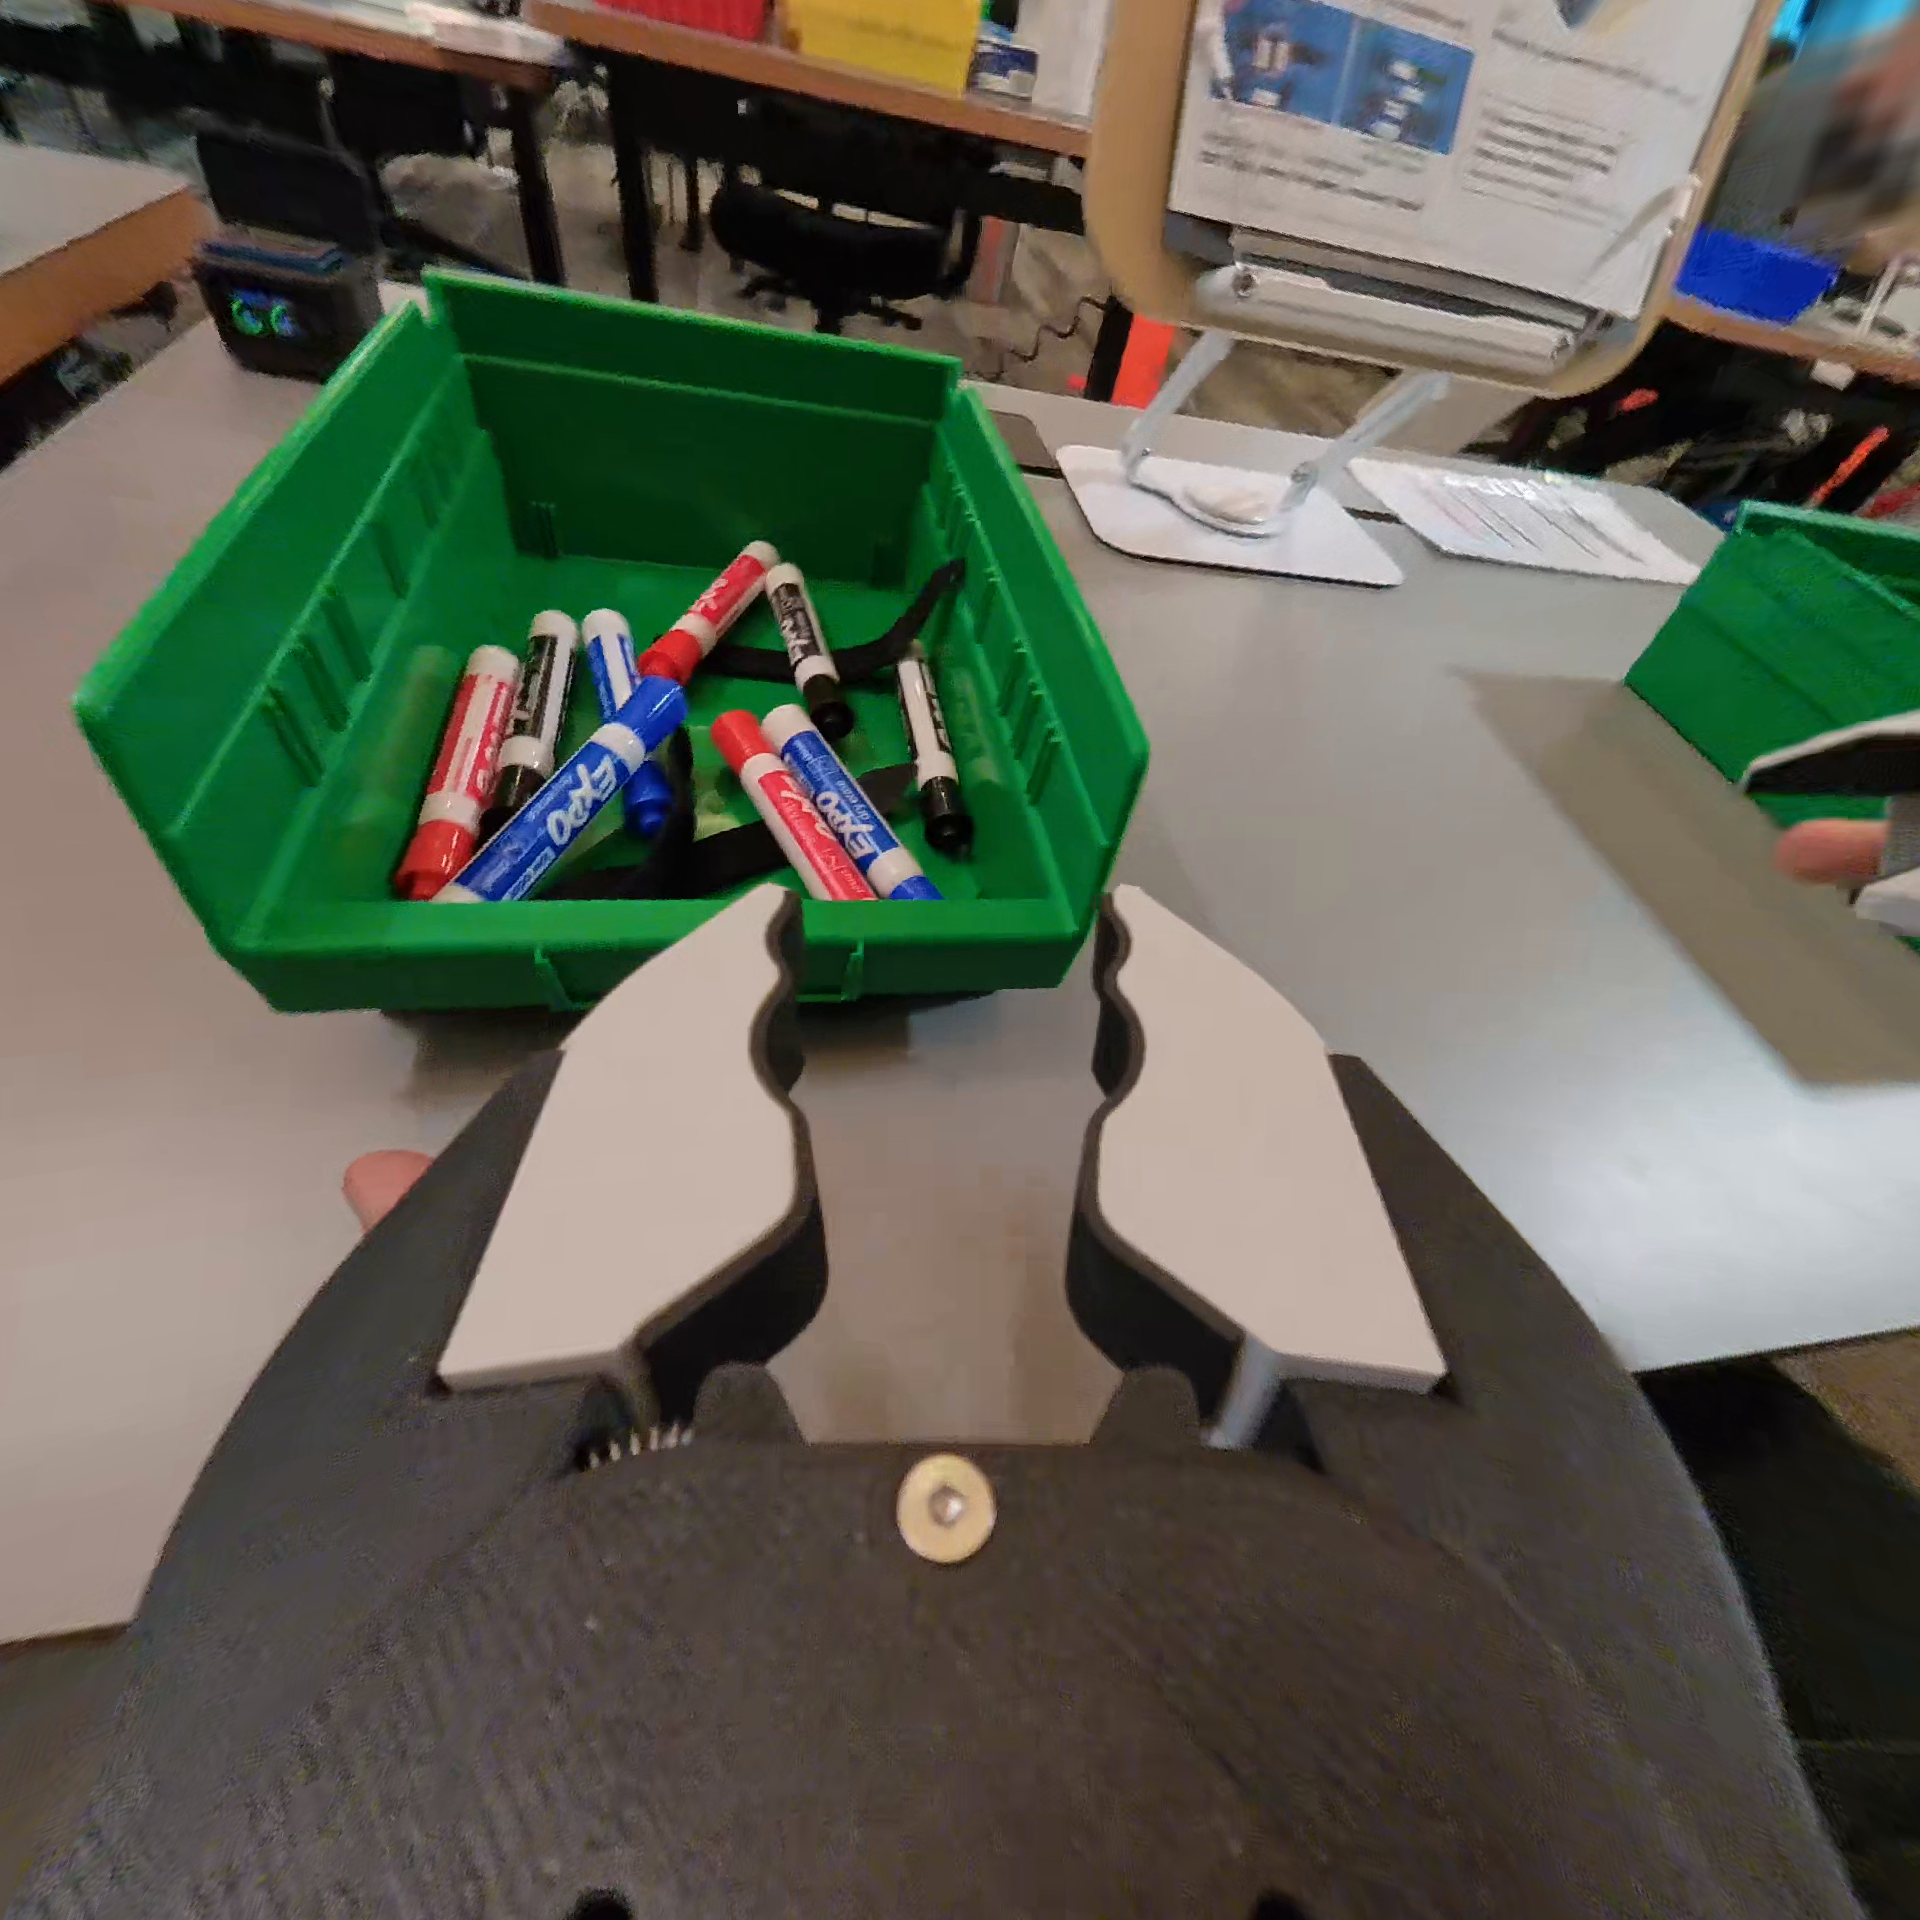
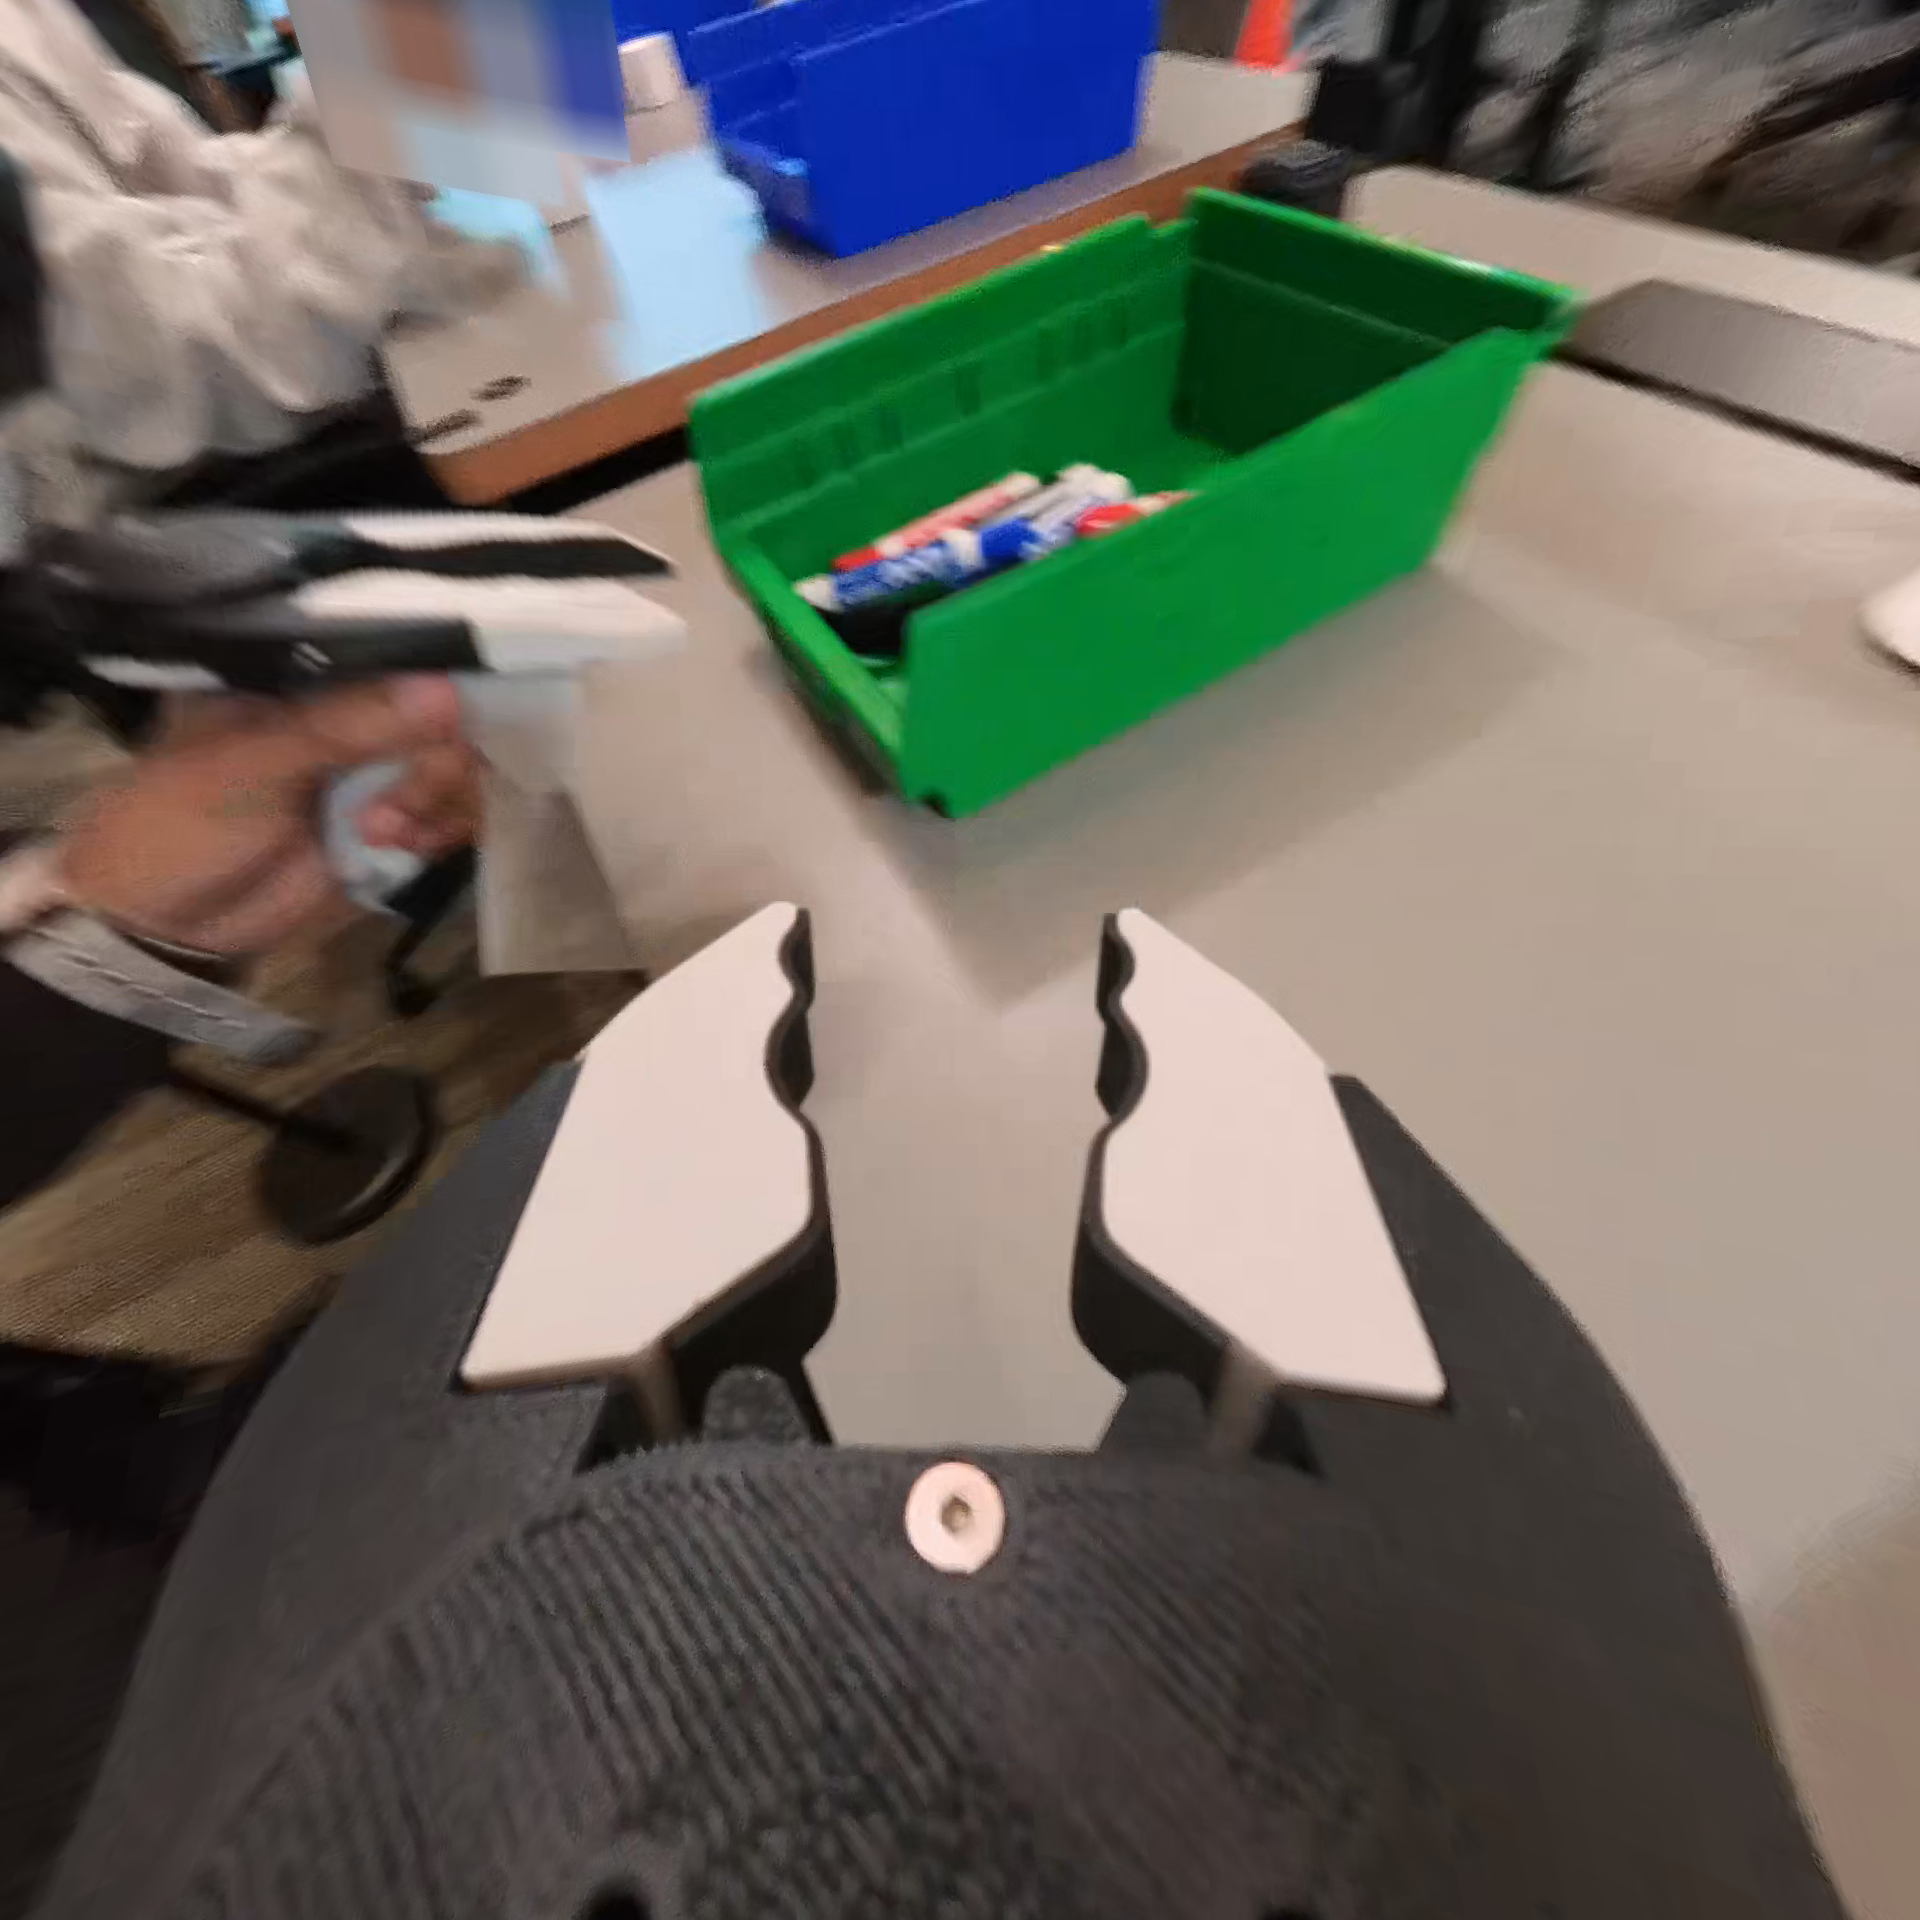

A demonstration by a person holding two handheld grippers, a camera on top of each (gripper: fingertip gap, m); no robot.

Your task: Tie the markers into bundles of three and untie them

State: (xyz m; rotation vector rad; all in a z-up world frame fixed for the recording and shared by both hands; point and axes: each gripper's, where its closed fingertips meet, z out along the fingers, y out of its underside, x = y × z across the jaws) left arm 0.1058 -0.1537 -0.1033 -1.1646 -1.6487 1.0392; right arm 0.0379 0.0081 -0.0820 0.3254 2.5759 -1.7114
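Green bin (image 1: 644, 951) of markers (image 1: 566, 805) sits just ahead of my left gripper (image 1: 945, 935); right gripper (image 2: 956, 945) hovers over bare tabletop (image 2: 1455, 1039); both jaws gape empty.

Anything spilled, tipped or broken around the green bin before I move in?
Nothing stands out. The green bin sits upright on the grey table, with the markers jumbled inside over a black strap, none outside. Both the left tongs and the right tongs are open and empty.
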